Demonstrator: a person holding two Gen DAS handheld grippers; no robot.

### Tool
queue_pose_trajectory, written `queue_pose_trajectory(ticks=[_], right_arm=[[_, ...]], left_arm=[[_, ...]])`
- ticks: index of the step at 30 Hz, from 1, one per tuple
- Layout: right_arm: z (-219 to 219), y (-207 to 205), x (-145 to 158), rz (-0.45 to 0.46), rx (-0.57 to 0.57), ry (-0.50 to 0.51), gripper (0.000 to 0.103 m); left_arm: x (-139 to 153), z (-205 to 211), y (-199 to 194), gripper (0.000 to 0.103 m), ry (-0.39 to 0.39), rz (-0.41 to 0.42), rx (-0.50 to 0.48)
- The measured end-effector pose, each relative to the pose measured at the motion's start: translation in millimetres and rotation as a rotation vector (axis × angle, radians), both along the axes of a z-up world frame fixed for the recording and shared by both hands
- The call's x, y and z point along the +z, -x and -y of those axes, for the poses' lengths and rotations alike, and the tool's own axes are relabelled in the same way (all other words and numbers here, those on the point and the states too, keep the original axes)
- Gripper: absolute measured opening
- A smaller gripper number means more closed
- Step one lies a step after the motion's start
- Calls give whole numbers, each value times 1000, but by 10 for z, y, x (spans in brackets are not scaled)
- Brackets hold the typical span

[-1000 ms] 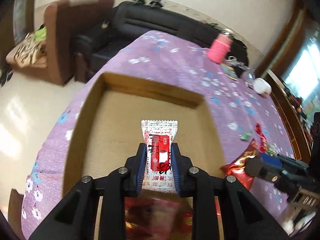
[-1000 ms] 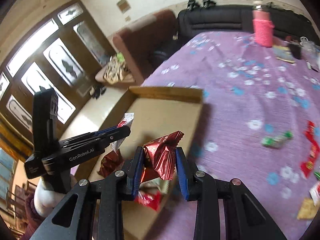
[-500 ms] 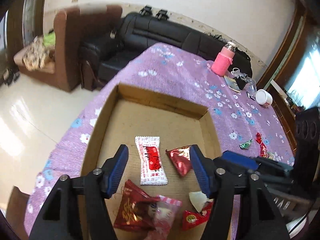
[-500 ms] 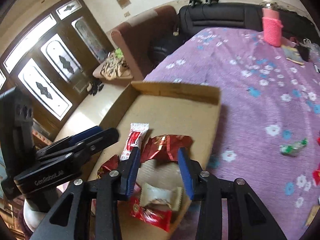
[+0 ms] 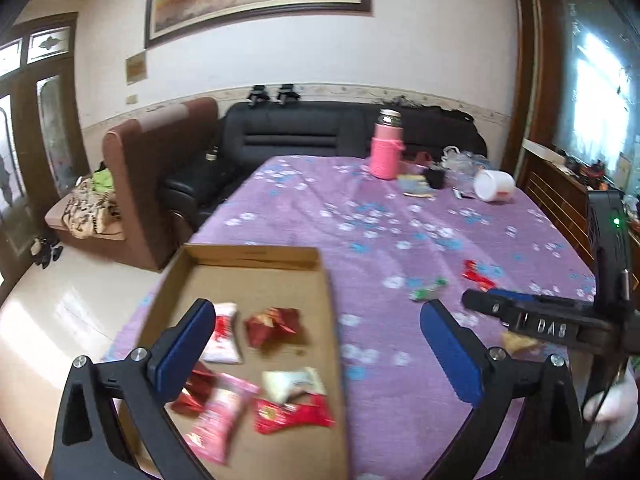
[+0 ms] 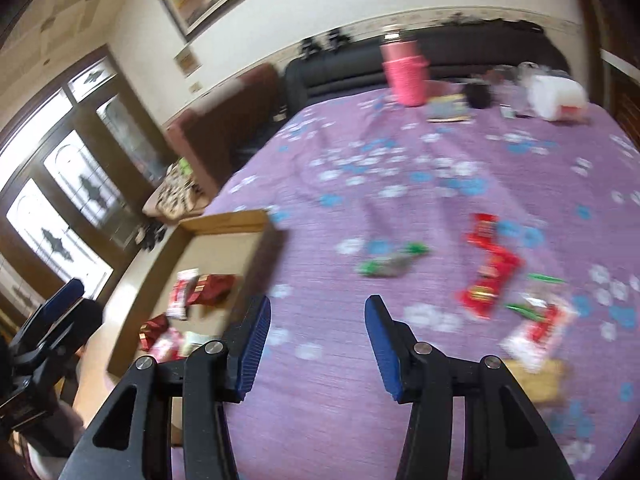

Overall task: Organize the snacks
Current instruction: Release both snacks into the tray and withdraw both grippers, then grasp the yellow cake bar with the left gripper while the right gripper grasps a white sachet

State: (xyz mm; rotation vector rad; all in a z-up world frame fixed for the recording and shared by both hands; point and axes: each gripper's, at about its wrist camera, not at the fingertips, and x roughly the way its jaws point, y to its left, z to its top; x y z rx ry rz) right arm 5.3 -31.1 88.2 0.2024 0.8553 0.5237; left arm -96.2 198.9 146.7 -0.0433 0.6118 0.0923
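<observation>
A shallow cardboard box point(image 5: 256, 254) sits at the table's left edge and holds several snack packets, among them a white-and-red packet point(image 5: 222, 338) and a dark red foil packet point(image 5: 274, 324). My left gripper point(image 5: 316, 316) is open and empty above the box's right rim. My right gripper point(image 6: 316, 312) is open and empty over the purple cloth, right of the box point(image 6: 224, 222). Loose snacks lie on the cloth: a green-ended candy point(image 6: 390, 264), red packets point(image 6: 490, 268) and a white-red packet point(image 6: 536, 328).
A purple flowered tablecloth point(image 5: 400, 220) covers the table. At the far end stand a pink bottle point(image 5: 386, 152), a white cup on its side point(image 5: 494, 186) and small clutter. A black sofa point(image 5: 296, 128) and brown armchair point(image 5: 152, 168) stand beyond.
Both grippers let go of their packets, which now lie in the box. Both have opened wide, lifted and swung right, the right one out over the loose snacks.
</observation>
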Motion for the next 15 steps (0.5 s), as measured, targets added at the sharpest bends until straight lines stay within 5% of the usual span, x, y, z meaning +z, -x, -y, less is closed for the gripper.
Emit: queue_pose_trajectory(ticks=[10,15], right_arm=[[1380,-121,-235,-43,-249,-14,53],[1592,-173,-414,-95,-261,-4,53]], left_arm=[[-153,604,-106,102,-19,-45,-95],[-153,691,-80,102,18,2,-108]])
